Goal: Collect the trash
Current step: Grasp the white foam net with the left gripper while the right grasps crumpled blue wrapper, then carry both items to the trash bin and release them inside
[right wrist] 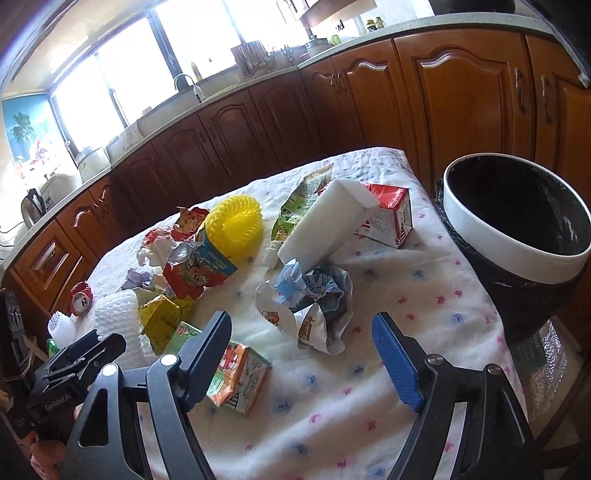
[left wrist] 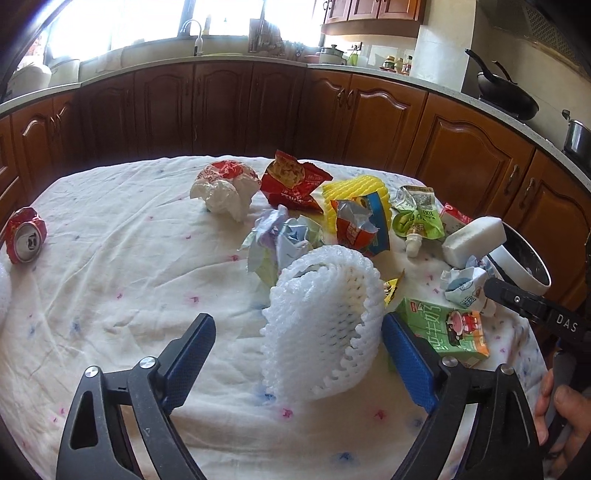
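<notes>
Standing between the wide-spread jaws of the left gripper (left wrist: 297,354), a white foam net sleeve (left wrist: 321,317) is seen on the cloth-covered worktop (left wrist: 110,280), touching neither pad. The right gripper (right wrist: 301,354) is held wide too, gripping nothing, before a crumpled wrapper (right wrist: 314,299). A lined bin (right wrist: 517,221) is seen beside the worktop.

home kitchen | wooden cabinets (left wrist: 221,107) | sink faucet (left wrist: 194,31) | wok (left wrist: 506,96)

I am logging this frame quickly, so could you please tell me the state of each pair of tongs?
Left tongs: open, straddling the white foam fruit net, not clamped.
Right tongs: open, empty, near the crumpled wrapper.
</notes>
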`<state>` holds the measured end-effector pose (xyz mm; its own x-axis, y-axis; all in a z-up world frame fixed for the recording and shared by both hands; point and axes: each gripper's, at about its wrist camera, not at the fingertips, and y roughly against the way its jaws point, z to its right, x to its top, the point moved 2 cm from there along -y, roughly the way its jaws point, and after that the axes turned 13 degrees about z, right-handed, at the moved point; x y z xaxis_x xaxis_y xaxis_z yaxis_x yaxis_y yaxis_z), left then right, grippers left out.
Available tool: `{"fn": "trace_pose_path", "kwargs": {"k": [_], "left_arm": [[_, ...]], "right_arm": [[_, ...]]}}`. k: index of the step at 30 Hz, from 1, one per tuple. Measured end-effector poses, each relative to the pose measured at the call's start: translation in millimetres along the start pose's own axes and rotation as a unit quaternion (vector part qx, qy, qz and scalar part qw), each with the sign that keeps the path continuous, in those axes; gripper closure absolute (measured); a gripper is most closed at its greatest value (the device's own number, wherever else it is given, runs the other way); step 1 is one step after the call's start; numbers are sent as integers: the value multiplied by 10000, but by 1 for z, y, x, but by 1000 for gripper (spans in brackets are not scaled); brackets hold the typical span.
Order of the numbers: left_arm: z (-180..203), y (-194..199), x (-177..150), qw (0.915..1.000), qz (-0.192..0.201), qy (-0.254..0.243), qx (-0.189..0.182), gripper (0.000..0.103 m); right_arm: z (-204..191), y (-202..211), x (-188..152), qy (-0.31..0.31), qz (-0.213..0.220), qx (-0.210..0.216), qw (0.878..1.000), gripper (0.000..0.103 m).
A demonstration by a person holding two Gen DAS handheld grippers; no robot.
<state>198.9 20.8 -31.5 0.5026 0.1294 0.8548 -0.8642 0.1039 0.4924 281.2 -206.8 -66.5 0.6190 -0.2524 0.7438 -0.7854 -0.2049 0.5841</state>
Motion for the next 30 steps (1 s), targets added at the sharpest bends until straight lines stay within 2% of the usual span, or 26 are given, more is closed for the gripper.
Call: {"fn": "trace_pose_path", "kwargs": {"k": [3, 5, 6, 7, 8, 10, 21, 30], "left_arm": [[-2, -9, 1, 9998, -76, 53, -147, 36], [-1, -13, 0, 9997, -118, 30, -228, 63], [-1, -13, -1, 9996, -137, 23, -263, 70], [-1, -13, -2, 9995, -136, 12, -283, 78], [-2, -12, -2, 9995, -117, 8, -284, 81], [-3, -7, -1, 9995, -59, 19, -312, 83], [19, 39, 21, 9963, 492, -83, -704, 84], [64, 29, 30, 9908, 362, -259, -1279, 84]], "right_arm": [[6, -14, -2, -153, -198, 30, 9997, 38], [9, -19, -3, -234, -294, 98, 9992, 65], [10, -20, -4, -254, -325, 129, 9991, 74], [11, -21, -6, -266, -326, 171, 9990, 92], [11, -19, -6, -263, -307, 200, 9990, 97], [10, -15, -7, -222, -263, 245, 9991, 102], [7, 29, 2, -147, 131, 425, 9989, 103], [37, 63, 21, -307, 532, 129, 9980, 103]]}}
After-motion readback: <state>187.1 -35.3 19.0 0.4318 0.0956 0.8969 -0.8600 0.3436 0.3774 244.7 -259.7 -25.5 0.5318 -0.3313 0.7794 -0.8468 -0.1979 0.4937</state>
